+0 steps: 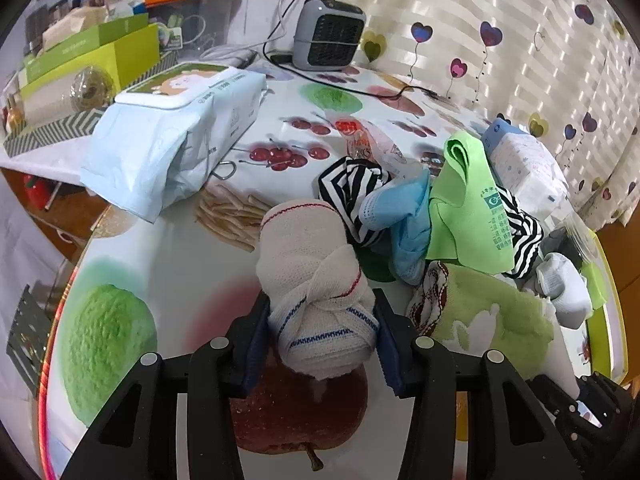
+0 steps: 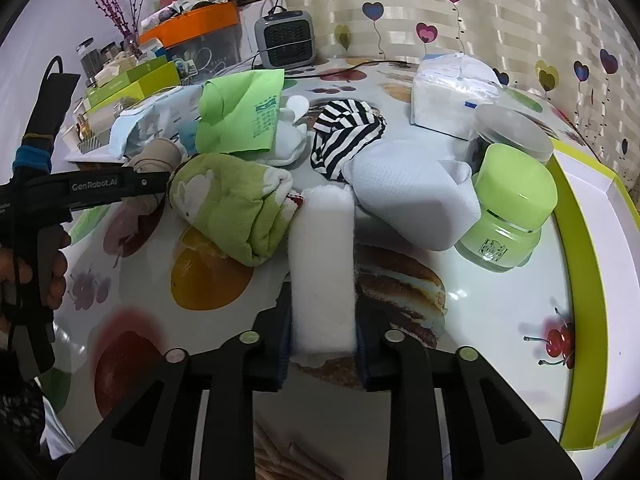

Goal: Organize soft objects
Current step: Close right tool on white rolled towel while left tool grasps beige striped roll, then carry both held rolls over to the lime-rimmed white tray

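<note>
Surface: fruit-print tablecloth (image 1: 168, 280), cluttered with cloths.
Knotted white cloth (image 1: 320, 304): between left gripper (image 1: 320, 344) pads, clamped.
Rolled white towel (image 2: 323, 276): squeezed in right gripper (image 2: 323, 344), jaws narrow.

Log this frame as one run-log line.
left gripper: shut on knotted white cloth | right gripper: shut on white roll | cloth pile on table: unsorted
</note>
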{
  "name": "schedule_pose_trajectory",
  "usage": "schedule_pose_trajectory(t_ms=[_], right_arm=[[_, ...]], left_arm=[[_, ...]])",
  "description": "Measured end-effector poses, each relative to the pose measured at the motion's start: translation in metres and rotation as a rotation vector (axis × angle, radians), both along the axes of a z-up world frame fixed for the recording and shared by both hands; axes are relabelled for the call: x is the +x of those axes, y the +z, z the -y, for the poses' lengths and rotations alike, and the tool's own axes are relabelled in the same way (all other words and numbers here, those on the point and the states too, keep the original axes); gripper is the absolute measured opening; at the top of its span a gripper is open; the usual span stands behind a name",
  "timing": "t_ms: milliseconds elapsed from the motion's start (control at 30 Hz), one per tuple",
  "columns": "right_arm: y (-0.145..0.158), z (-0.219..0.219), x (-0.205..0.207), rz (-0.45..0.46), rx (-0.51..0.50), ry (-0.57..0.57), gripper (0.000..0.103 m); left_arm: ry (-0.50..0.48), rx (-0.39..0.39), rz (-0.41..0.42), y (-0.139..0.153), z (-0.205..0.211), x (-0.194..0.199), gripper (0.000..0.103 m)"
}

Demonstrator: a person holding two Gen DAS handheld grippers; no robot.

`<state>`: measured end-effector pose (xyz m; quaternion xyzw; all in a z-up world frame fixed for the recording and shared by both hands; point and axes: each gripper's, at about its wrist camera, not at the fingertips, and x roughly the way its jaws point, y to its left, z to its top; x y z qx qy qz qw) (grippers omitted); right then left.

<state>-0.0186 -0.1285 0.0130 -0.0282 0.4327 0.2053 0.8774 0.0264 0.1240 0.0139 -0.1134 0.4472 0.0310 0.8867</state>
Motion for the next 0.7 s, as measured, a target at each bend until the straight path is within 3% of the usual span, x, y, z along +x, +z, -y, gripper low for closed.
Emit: schedule_pose_trajectory(t_ms=[500, 700], right_arm=[[0.012, 0.017, -0.022, 0.045, 0.016, -0.017, 0.019], [0.027, 0.027, -0.034, 0.084, 0.042, -0.030, 0.019]], left_arm=[[-0.060, 0.070, 0.067, 0.019, 0.015, -0.044, 0.046], [-0.126, 0.080, 0.100, 0.036, 0.034, -0.064, 0.046]])
